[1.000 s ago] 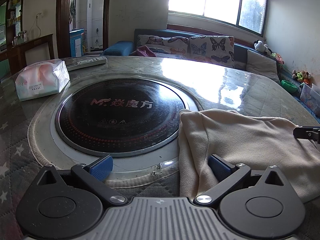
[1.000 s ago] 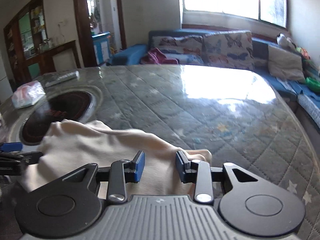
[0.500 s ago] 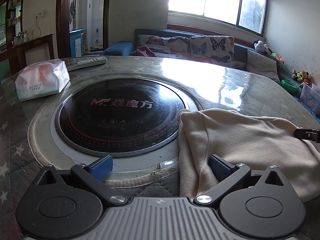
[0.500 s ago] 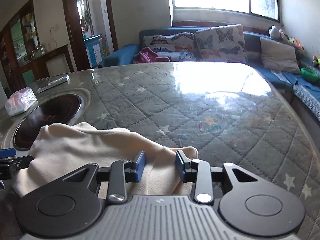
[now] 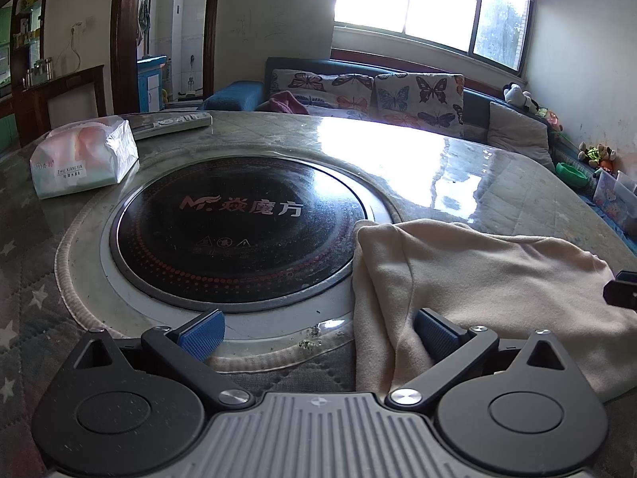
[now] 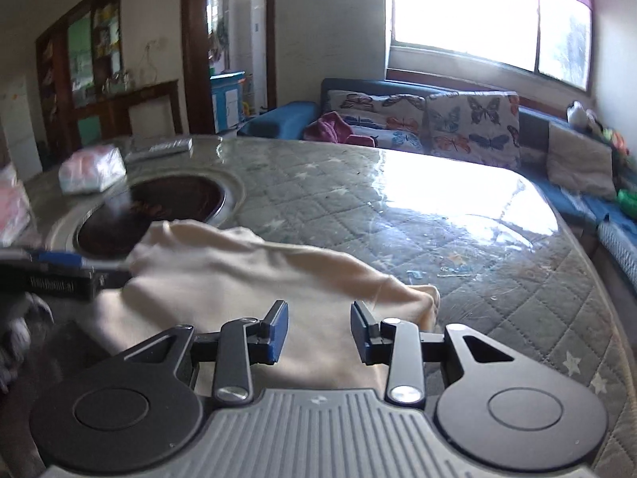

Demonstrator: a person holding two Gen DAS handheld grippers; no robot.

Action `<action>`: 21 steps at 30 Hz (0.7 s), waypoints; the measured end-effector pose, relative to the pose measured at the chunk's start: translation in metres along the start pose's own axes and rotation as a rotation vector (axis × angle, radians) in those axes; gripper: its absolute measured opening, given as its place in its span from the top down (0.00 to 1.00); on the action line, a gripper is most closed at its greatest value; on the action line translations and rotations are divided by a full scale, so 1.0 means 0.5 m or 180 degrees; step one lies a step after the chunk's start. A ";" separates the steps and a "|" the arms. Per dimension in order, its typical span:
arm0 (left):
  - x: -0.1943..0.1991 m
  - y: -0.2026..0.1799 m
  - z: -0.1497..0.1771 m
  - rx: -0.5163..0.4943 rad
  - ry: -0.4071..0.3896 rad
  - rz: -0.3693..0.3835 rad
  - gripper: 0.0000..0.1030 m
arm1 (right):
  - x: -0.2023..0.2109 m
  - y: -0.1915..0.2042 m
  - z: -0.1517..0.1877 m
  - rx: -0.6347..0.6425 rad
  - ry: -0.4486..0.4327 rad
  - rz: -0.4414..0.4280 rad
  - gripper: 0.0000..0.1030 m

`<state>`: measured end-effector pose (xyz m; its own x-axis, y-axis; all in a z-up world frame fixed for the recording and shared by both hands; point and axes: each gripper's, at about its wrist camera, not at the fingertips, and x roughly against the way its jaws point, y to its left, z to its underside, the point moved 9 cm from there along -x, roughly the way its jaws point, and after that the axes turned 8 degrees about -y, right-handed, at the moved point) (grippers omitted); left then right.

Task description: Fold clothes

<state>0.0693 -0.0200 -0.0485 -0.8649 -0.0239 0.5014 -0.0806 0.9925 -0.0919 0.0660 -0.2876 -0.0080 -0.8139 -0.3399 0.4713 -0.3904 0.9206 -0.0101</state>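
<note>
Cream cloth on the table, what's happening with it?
A person with two handheld grippers is folding a cream garment on the quilted table, beside the inset round cooktop. Both grippers are open. The left gripper straddles the cloth's left edge, one of its fingers on the fabric. The right gripper sits over the cloth's right end, gripping nothing.

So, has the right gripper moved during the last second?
Yes. The right gripper has swung: in its view the butterfly cushions shifted left, then right, and the now frame is motion-blurred. Jaws open over the cream garment.
</note>
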 end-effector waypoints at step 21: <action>0.027 0.022 0.008 0.0043 0.0077 0.0027 0.00 | -0.094 0.222 -0.020 0.0648 0.0039 -0.0714 0.66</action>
<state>0.0549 -0.0100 -0.0464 -0.8534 -0.0125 0.5212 -0.0803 0.9909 -0.1077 0.0650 -0.1677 -0.0225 -0.6928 -0.5269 0.4924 -0.6390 0.7650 -0.0805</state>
